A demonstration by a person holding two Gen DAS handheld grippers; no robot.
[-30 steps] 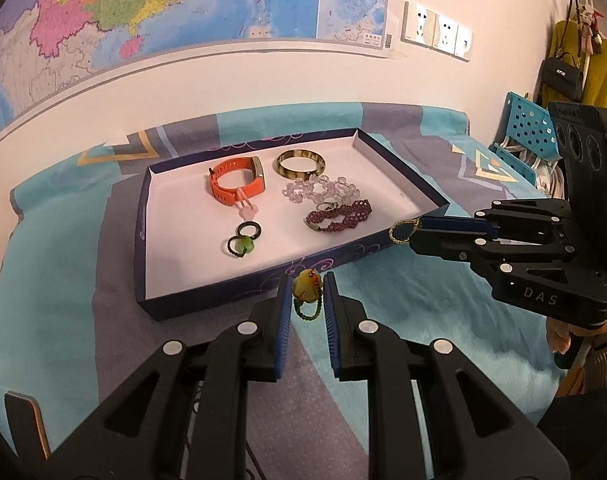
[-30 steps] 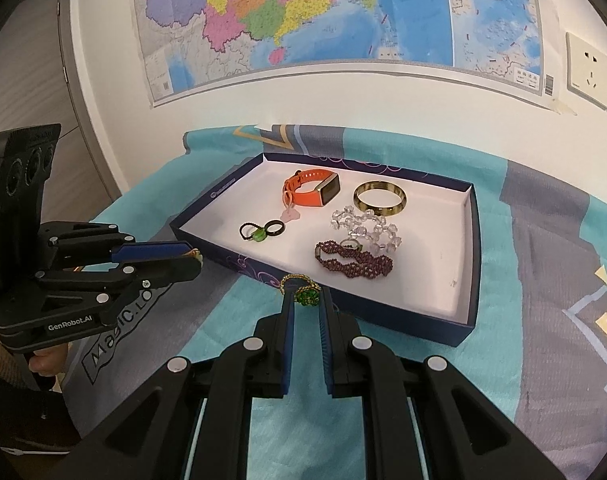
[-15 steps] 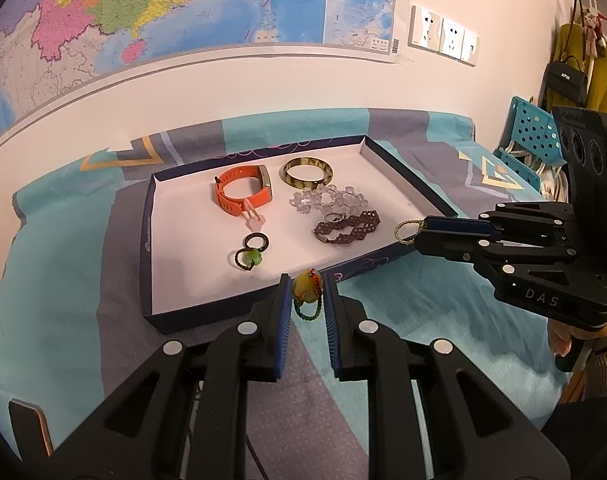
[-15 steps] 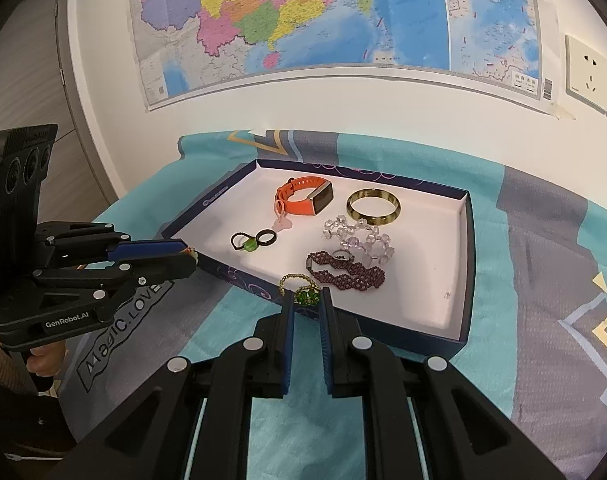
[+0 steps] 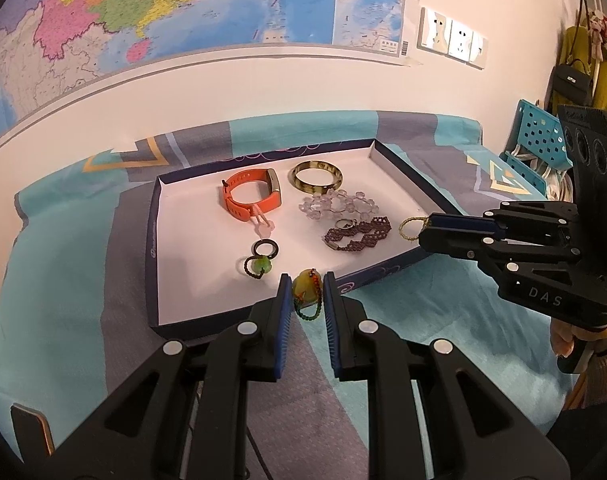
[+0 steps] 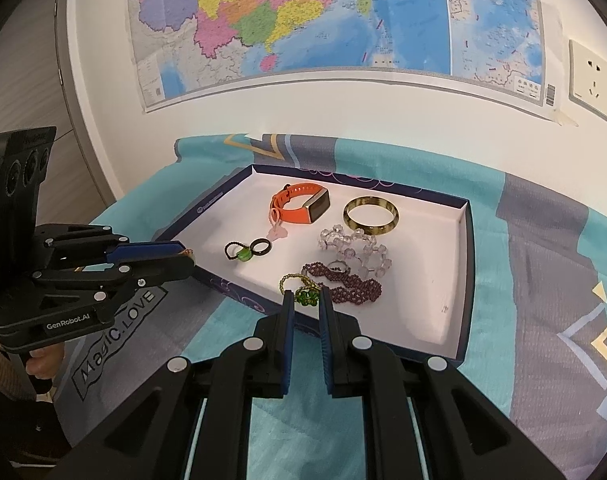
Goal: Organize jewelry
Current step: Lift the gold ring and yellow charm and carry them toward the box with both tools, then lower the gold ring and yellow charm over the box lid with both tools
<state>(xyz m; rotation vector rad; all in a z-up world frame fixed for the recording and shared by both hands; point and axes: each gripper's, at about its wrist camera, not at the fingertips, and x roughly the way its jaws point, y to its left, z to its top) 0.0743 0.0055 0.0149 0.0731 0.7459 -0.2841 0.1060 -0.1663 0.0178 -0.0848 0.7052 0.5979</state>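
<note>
Left gripper (image 5: 307, 288) clamped on yellow-stone ring (image 5: 305, 285); right gripper's (image 6: 304, 300) green-beaded ring (image 6: 305, 295) clear only right-wrist

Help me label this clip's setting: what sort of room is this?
Probably a bedroom at home: the jewelry tray sits on what looks like a bed with a teal patterned cover, a wall map hangs above, and a handbag hangs nearby.
</note>
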